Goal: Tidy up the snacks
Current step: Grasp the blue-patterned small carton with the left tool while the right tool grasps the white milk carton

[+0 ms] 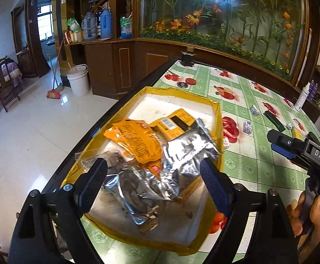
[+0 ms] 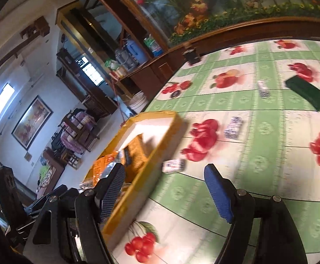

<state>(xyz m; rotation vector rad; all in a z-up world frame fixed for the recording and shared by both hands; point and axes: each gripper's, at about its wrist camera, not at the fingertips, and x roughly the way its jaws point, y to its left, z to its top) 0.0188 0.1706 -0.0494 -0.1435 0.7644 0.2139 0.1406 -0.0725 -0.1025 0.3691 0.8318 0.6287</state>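
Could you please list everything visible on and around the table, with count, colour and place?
Tray: one, white with yellow taped rim, at the table's left edge.
Orange snack packets: several, in the tray.
Silver foil packets: at least two, crumpled, on top in the tray.
Small wrapped snacks: several, white-blue, loose on the cloth beyond the tray.
Green packet: one, dark green, far side of the table.
Tablecloth: one, green-white with red fruit.
White bottle: one, at the table's far right edge.
Bucket: one, white, on the floor.
Broom: one, red-headed, beside the bucket.
Left gripper: open, above the tray.
Right gripper: open, empty, over the tray's rim.
Hand: one, on the right gripper's handle.
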